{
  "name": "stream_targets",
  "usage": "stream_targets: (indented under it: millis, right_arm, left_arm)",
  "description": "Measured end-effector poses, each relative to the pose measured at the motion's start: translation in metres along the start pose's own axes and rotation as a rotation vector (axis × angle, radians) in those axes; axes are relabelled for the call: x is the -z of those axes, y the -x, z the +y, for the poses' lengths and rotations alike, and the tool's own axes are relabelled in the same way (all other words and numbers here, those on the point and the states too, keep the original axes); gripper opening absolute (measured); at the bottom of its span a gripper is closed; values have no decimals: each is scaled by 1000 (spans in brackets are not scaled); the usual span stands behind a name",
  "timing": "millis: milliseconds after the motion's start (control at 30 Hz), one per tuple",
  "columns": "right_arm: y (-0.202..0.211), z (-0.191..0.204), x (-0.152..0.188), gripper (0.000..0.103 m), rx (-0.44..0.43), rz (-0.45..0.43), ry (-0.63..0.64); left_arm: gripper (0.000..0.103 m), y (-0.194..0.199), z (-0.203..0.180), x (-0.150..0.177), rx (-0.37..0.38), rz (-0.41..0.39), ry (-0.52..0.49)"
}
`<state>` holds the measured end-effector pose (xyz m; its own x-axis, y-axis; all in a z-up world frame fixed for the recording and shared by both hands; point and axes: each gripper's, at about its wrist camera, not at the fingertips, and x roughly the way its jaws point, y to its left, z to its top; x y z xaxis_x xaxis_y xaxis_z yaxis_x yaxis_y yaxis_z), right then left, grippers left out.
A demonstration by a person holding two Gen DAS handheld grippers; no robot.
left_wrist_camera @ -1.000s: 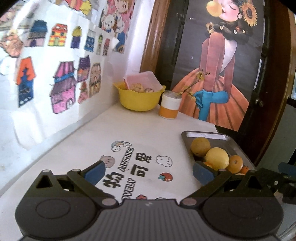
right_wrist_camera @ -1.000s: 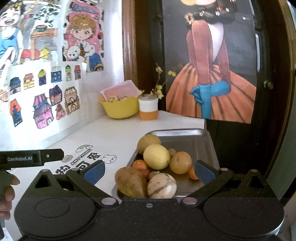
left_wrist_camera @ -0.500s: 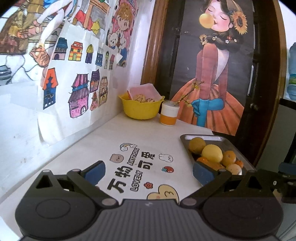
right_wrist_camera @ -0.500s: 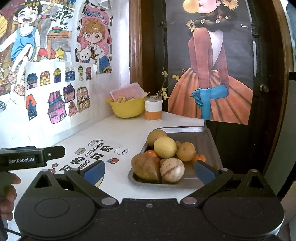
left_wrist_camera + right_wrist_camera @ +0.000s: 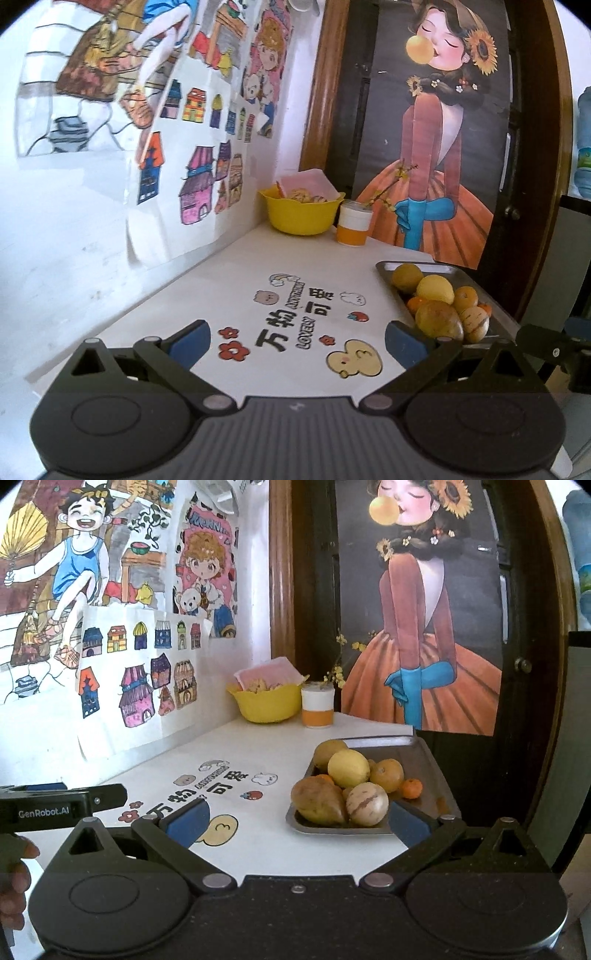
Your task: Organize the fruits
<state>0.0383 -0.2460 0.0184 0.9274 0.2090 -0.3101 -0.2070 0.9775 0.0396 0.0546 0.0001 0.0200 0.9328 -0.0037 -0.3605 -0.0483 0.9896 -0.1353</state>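
Metal tray [image 5: 424, 749] holds piled fruits [image 5: 347, 775]; my right gripper [image 5: 297, 818] and left gripper [image 5: 297, 338] are spread, empty. I should pinch the top lemon [image 5: 348, 768] gently.

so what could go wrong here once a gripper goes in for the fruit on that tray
1. The fruits are heaped in the near end of the metal tray; lifting the yellow lemon could send its neighbours rolling.
2. The tray sits near the table's right edge, so a push from the open right gripper might shove it off.
3. The striped round fruit may slip from a pinch.
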Motion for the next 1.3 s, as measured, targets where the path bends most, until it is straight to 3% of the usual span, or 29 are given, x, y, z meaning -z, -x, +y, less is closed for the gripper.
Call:
stream_targets:
  millis: [500, 767, 1300]
  right_arm:
    - [12, 26, 36, 102, 66, -93, 45]
    - [12, 27, 54, 102, 83, -96, 47]
    - [10, 27, 58, 102, 80, -91, 27]
  left_arm:
    - [102, 15, 15, 24, 1, -41, -1]
    - [102, 20, 17, 40, -8, -39, -16]
    - [102, 20, 22, 45, -25, -20, -9]
